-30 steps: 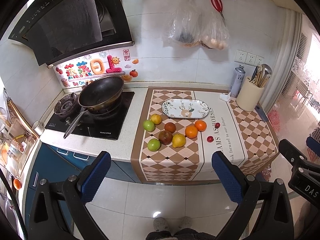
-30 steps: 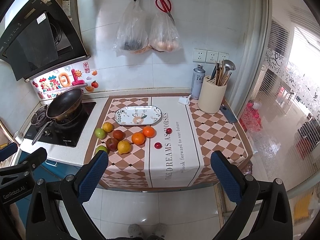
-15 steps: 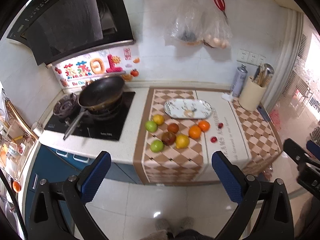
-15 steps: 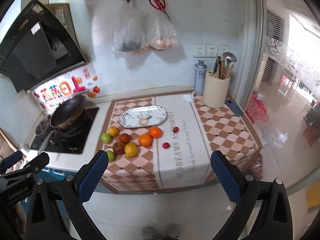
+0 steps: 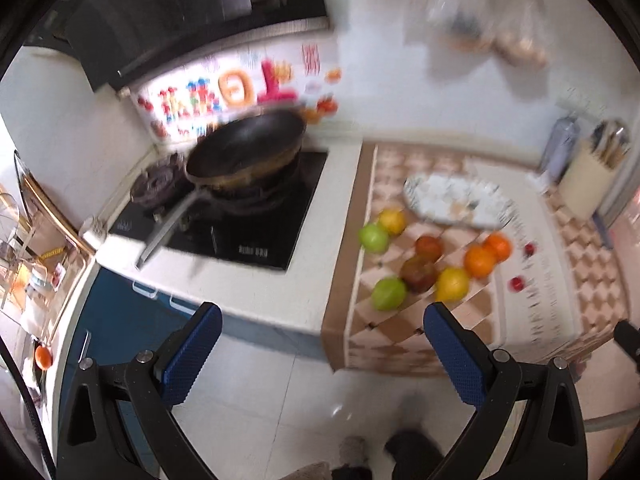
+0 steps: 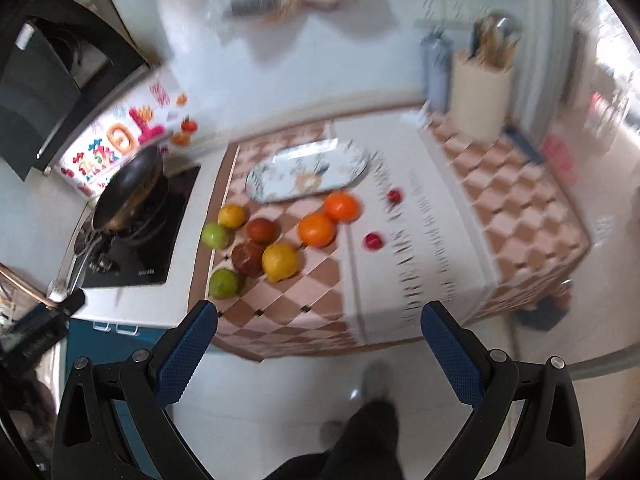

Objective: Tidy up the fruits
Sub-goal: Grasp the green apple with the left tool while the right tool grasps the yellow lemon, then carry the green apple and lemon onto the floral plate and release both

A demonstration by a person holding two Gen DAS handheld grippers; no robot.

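Observation:
Several fruits lie on the checkered cloth (image 6: 280, 304): two green apples (image 6: 223, 283), a yellow lemon (image 6: 280, 262), two oranges (image 6: 317, 230), dark red fruits (image 6: 248, 258) and two small red ones (image 6: 373, 241). An oval patterned plate (image 6: 308, 176) sits empty behind them. In the left wrist view the fruits (image 5: 418, 272) and plate (image 5: 456, 205) lie ahead to the right. My left gripper (image 5: 320, 344) and right gripper (image 6: 318, 340) are both open and empty, held off the counter over the floor.
A black pan (image 5: 244, 152) sits on the stove (image 5: 224, 232) left of the cloth. A utensil holder (image 6: 482, 96) and a spray can (image 6: 436, 68) stand at the back right. Bags hang on the wall. The person's feet (image 6: 372, 380) are on the floor below.
Both grippers have moved closer to the counter; the fruits look larger and the views are motion-blurred. The left view has swung left. Both grippers stay open.

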